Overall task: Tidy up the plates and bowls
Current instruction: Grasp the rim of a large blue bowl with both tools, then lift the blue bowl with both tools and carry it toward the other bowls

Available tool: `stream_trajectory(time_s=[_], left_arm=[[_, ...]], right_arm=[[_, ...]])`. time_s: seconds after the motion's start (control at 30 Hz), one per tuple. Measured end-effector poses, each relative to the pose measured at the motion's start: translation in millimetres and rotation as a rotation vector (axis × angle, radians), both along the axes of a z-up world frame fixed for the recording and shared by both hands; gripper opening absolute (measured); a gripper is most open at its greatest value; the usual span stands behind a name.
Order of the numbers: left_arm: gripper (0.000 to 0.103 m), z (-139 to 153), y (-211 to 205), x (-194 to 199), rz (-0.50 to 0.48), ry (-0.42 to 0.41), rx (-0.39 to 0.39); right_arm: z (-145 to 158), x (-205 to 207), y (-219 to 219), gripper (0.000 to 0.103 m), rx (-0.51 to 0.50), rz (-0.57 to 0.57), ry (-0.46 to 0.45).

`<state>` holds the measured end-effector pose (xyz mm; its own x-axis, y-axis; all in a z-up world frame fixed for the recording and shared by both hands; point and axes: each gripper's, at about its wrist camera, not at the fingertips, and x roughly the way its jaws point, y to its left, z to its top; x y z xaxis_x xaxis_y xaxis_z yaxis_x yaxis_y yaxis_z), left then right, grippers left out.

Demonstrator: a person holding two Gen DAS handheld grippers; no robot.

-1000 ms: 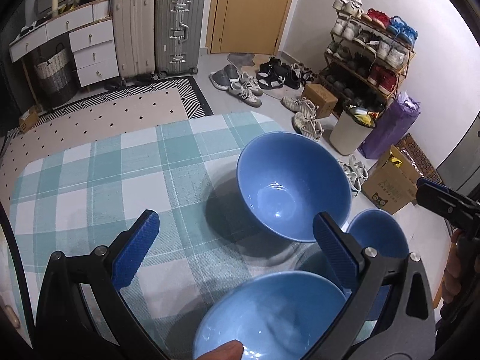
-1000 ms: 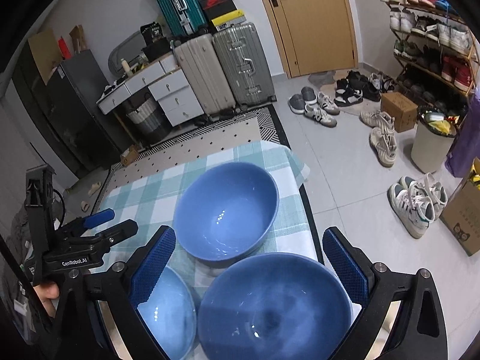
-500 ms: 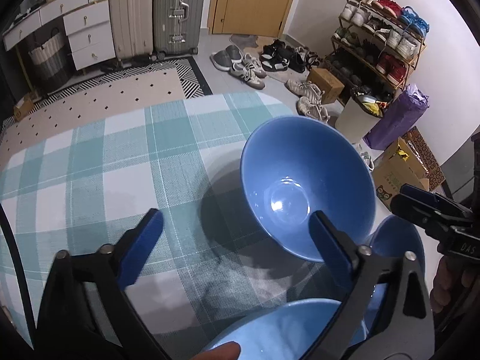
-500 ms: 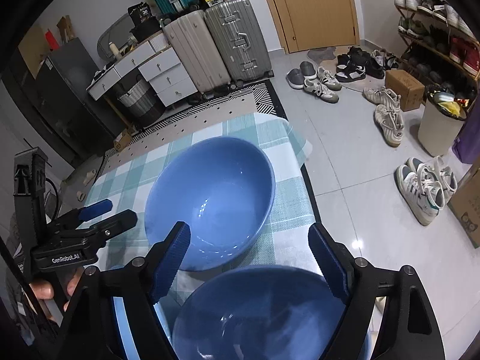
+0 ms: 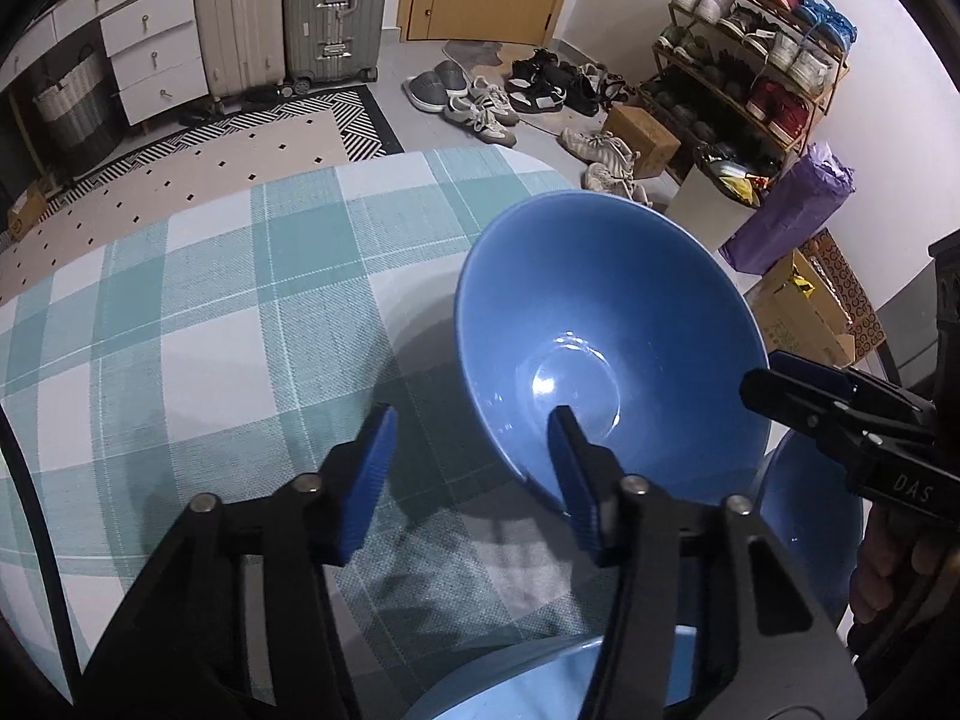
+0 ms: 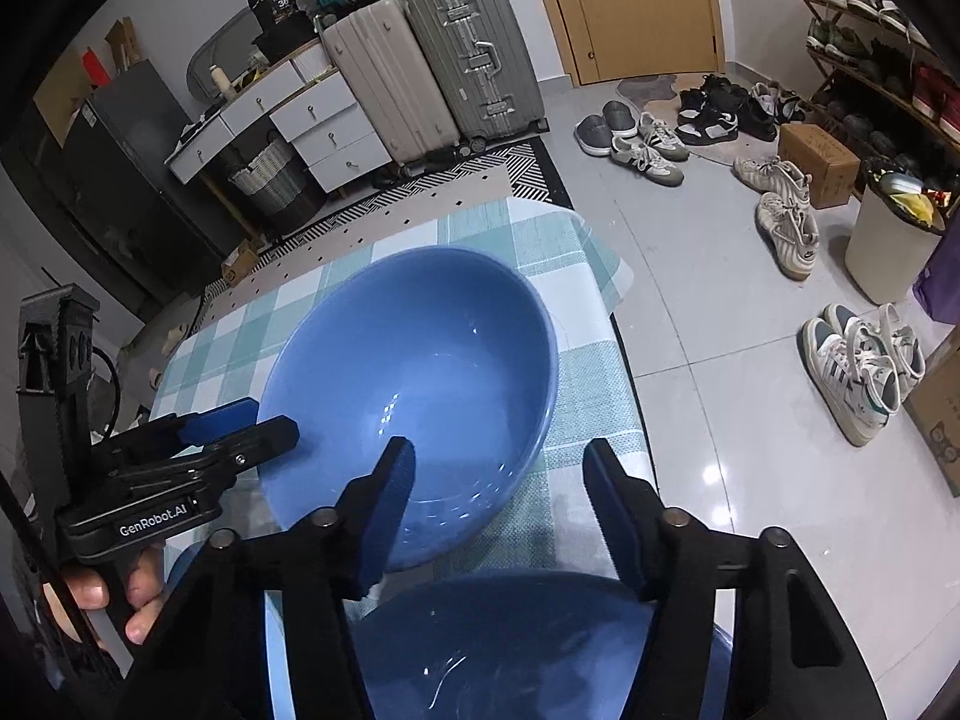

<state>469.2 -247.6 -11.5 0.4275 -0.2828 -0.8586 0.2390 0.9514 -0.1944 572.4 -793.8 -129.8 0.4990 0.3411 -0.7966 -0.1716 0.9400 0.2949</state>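
A large blue bowl (image 5: 606,336) stands on the checked tablecloth (image 5: 210,312); it also shows in the right wrist view (image 6: 414,372). My left gripper (image 5: 474,468) is open, its right finger over the bowl's near-left rim, its left finger outside. My right gripper (image 6: 498,504) is open, its left finger over the bowl's near rim, its right finger outside. A second blue bowl (image 6: 516,642) lies below my right gripper. A third blue bowl (image 5: 540,684) lies under my left gripper. Neither gripper holds anything.
The table edge (image 6: 624,360) drops to a tiled floor with shoes (image 6: 858,372). Suitcases (image 6: 432,66), drawers (image 6: 300,126), a shoe rack (image 5: 762,66) and a bin (image 6: 894,240) stand around the room.
Both grippers moved forward to the large bowl and their jaws narrowed, each now straddling its rim. The near bowls slid lower in both views.
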Motion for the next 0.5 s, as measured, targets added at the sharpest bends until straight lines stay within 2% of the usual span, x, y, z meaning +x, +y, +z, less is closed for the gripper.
stream_trajectory(time_s=[0.07, 0.27, 0.33, 0.5], left_arm=[[0.038, -1.9, -1.5, 1.0, -0.002, 0.001, 0.001], [0.025, -3.5, -3.9, 2.5, -0.012, -0.003, -0.009], [0.02, -2.3, -6.3, 0.5, -0.021, -0.007, -0.012], [0.016, -2.2, -9.5, 1.1, -0.027, -0.025, -0.006]], right_arm=[[-0.4, 0.1, -0.7, 0.059, 0.005, -0.008, -0.006], [-3.1, 2.3, 1.0, 0.036, -0.013, -0.013, 0.0], [-4.3, 3.2, 1.4, 0.026, -0.02, -0.017, 0.002], [-6.2, 3.6, 0.0, 0.016, -0.022, -0.029, 0.001]])
